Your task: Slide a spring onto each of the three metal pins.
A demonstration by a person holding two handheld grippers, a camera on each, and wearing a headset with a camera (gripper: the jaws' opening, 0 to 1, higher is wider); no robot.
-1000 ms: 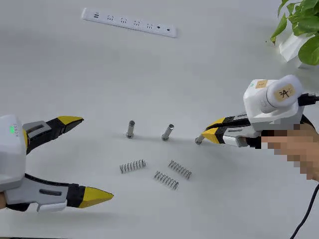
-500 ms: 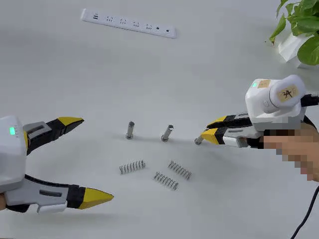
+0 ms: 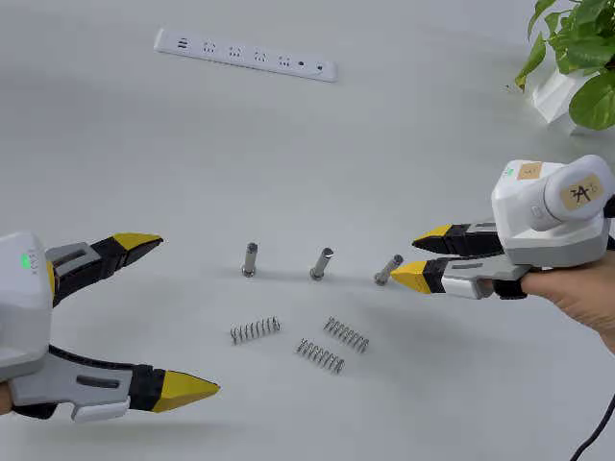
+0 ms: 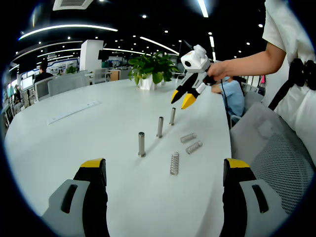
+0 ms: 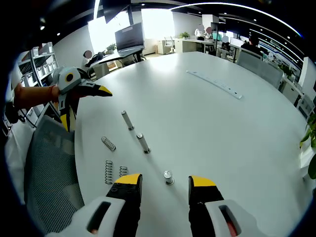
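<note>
Both apart: left claw (image 3: 187, 312) wide nr springs (image 3: 319, 354), right claw (image 3: 404, 259) narrower, just beside rt-most pin (image 3: 388, 270).

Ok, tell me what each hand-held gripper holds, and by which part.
Nothing. The left hand-held gripper and the right hand-held gripper are both open, with nothing between their jaws.

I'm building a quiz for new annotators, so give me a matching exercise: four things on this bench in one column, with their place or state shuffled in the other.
1. power strip
2. springs
3. pins
4. left gripper

A. jaws wide apart, holding nothing
B. lying flat, on the near side of the pins
C. standing in a row, bare
D. far across the table

Pairs: 1-D, 2-B, 3-C, 4-A
</note>
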